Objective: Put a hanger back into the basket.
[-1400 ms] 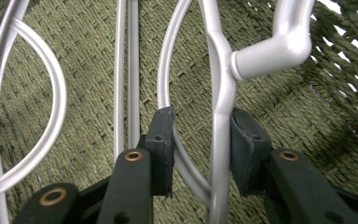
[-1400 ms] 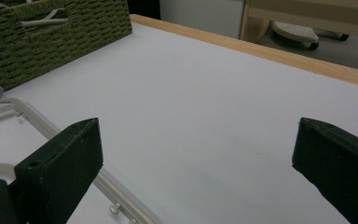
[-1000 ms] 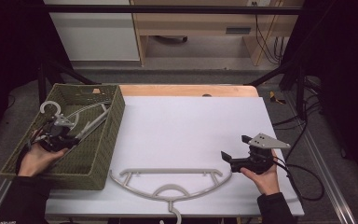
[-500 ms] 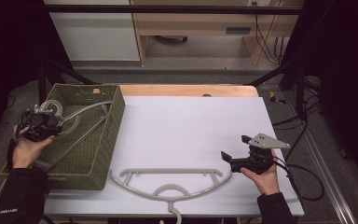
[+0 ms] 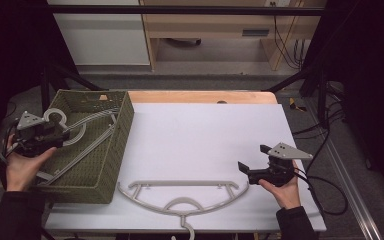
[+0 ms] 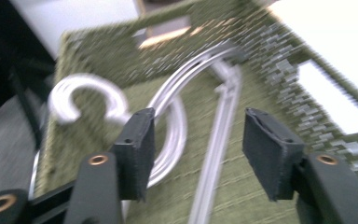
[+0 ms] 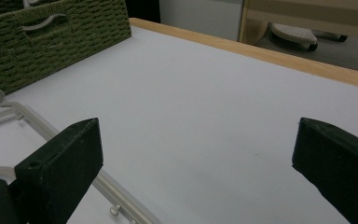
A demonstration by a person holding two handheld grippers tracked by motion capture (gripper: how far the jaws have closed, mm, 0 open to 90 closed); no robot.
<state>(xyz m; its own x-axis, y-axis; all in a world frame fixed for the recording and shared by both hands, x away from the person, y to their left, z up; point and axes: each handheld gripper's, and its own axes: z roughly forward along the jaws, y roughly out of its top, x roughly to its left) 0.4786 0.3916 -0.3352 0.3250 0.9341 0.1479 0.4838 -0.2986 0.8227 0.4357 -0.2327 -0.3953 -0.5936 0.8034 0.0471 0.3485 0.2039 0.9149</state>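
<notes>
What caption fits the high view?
Left claw open over hanger in green basket; second hanger on table.

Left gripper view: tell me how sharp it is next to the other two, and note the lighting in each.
Left gripper view: motion-smeared, the hanger and green basket streaked, the pads a little crisper. Right gripper view: sharp and evenly lit on the white table, far background soft. High view: bright tabletop, dark surroundings, the left gripper dim against them, the right gripper clear.

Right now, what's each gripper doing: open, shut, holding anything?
Left gripper: open, jaws just been opening, hanger in the basket between them, not pinched.
Right gripper: open, holding nothing.
</notes>
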